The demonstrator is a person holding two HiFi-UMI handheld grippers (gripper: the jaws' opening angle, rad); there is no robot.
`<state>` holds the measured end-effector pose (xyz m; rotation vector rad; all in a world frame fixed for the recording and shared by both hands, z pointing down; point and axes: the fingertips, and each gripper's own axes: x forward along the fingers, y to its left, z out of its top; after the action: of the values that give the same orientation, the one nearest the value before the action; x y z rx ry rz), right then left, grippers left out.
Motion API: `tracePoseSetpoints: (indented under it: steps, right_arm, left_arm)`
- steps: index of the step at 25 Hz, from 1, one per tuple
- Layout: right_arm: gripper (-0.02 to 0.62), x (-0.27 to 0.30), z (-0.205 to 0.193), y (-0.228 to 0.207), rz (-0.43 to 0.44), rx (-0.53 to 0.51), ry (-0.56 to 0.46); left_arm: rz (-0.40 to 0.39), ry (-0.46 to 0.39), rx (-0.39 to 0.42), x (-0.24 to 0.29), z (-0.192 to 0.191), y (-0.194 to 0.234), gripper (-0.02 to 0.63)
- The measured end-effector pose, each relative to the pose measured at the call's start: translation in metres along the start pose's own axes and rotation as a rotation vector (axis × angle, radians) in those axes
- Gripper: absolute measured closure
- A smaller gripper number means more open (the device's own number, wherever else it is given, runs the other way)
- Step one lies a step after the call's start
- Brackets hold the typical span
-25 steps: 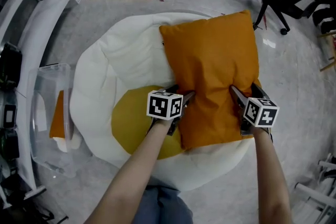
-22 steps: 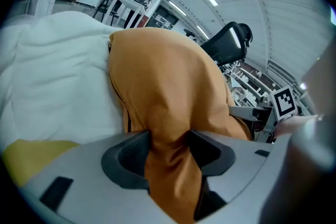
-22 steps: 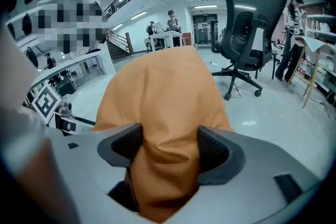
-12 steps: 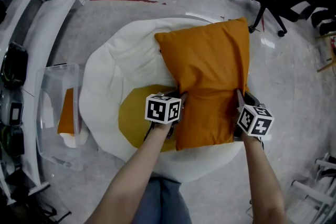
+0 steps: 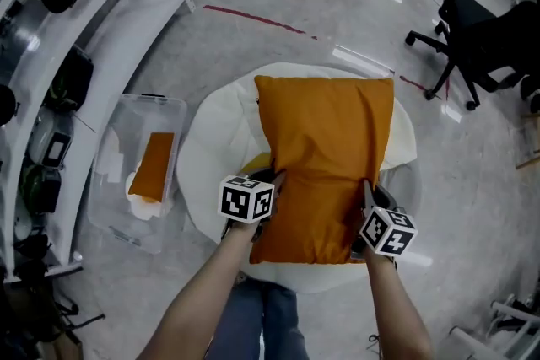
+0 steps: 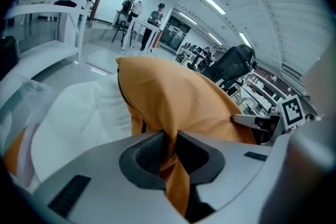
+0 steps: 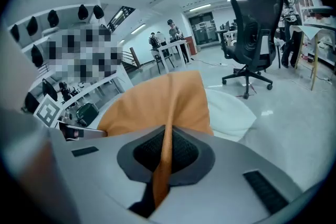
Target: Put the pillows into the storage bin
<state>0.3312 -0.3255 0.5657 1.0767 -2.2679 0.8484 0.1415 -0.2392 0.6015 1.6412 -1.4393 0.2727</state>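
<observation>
Beside one bin (image 5: pixel 135 115) holding one stowed pillow (image 5: pixel 153 166), left hand-held gripper (image 6: pixel 169 141) and right hand-held gripper (image 7: pixel 167 147) clamp one orange pillow (image 5: pixel 325 143).

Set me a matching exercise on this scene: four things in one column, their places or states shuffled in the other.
Things
1 large orange fabric pillow
2 clear plastic storage bin
3 black swivel office chair
4 big white round cushion

Places or states
A at the left of the head view, a smaller orange pillow inside
B held at its near edge on both sides
C at the upper right of the head view
D under the large pillow

Pairs: 1-B, 2-A, 3-C, 4-D
</observation>
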Motion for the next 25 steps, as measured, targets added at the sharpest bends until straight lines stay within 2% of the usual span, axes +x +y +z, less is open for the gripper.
tracePoseSetpoints:
  steps: [6, 13, 18, 25]
  right_arm:
    - [0.588, 0.021, 0.005, 0.121, 0.145, -0.045, 0.021]
    - [0.588, 0.047, -0.023, 0.275, 0.276, -0.094, 0.057]
    - [0.588, 0.074, -0.058, 0.371, 0.317, -0.096, 0.081]
    - [0.588, 0.122, -0.126, 0.498, 0.326, -0.044, 0.143]
  left_arm:
    - [0.137, -0.098, -0.087, -0.103, 0.007, 0.076, 0.535]
    - [0.262, -0.169, -0.176, -0.223, -0.015, 0.181, 0.537]
    - [0.319, -0.186, -0.215, -0.289, -0.036, 0.26, 0.537]
    - [0.367, -0.137, -0.228, -0.364, -0.07, 0.386, 0.538]
